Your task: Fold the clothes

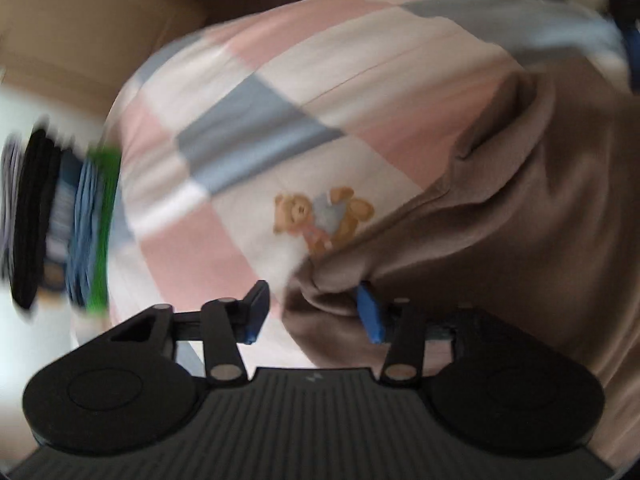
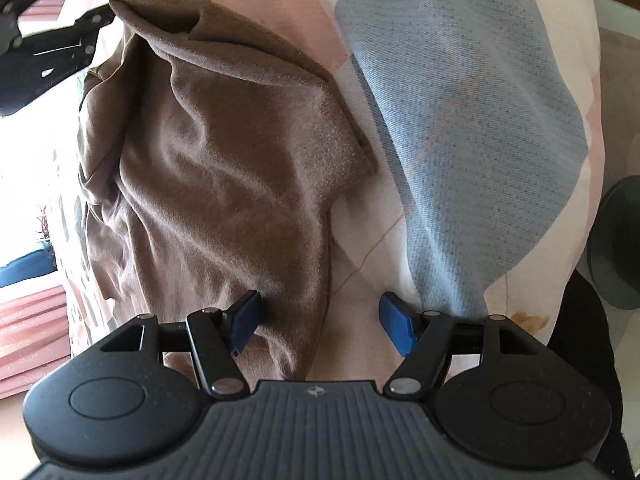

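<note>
A brown garment [image 1: 500, 220] lies crumpled on a patchwork bedspread [image 1: 240, 120] of pink, cream and grey-blue squares with a teddy bear print [image 1: 320, 216]. My left gripper [image 1: 313, 314] is open, and a bunched corner of the brown cloth rests between its blue pads, against the right one. In the right wrist view the same garment [image 2: 220, 160] spreads over the bedspread [image 2: 460, 120]. My right gripper [image 2: 320, 326] stands open over the garment's near edge, left pad above the cloth and right pad above the bare cover. The left gripper [image 2: 60, 40] shows at the top left.
A blurred stack of dark, blue and green items [image 1: 60, 220] sits at the left edge of the bed. Pink folded fabric [image 2: 28, 340] lies at the lower left. A dark round object [image 2: 616, 240] stands beyond the bed's right edge.
</note>
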Demonstrator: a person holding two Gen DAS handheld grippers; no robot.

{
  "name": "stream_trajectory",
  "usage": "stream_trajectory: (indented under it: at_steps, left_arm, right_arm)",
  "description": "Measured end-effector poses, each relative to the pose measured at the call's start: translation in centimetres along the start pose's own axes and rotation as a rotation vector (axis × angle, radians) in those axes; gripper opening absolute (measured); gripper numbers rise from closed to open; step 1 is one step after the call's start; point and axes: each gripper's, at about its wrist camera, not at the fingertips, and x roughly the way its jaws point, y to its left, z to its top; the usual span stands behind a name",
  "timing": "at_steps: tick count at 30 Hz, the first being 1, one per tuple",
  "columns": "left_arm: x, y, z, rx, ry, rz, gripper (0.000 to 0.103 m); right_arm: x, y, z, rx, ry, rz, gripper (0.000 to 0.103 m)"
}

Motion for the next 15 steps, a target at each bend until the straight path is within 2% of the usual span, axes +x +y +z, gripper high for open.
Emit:
stream_trajectory:
  at_steps: [2, 4, 5, 6, 8, 11, 15]
  left_arm:
    - [0.5, 0.1, 0.3, 0.08, -0.016, -0.05, 0.064]
    - [1.2, -0.1, 0.7, 0.127, -0.017, -0.079, 0.062]
    - [1.9, -0.2, 0.9, 0.131, -0.005, -0.114, 0.053]
    - [2.5, -0.4, 0.9, 0.128, 0.015, -0.155, 0.03]
    - [3.5, -0.9, 0.8, 0.127, 0.041, -0.192, 0.011]
    - [2.9, -1.4, 0.2, 0.099, 0.027, -0.143, 0.008]
    - [1.2, -0.5, -0.8, -0.084, 0.018, -0.118, 0.006]
  right_arm:
    - [0.0, -0.1, -0.3, 0.013, -0.002, 0.007, 0.068]
    - [0.1, -0.3, -0.5, 0.024, -0.006, 0.012, 0.068]
    - [0.2, -0.3, -0.6, 0.027, -0.009, 0.012, 0.068]
    - [0.1, -0.3, -0.8, 0.029, -0.015, 0.013, 0.068]
    - [0.0, -0.3, -1.0, 0.029, -0.036, 0.018, 0.068]
    - [-0.1, -0.4, -1.5, 0.026, -0.053, 0.021, 0.065]
    - [0.6, -0.7, -2.4, 0.032, -0.077, 0.014, 0.063]
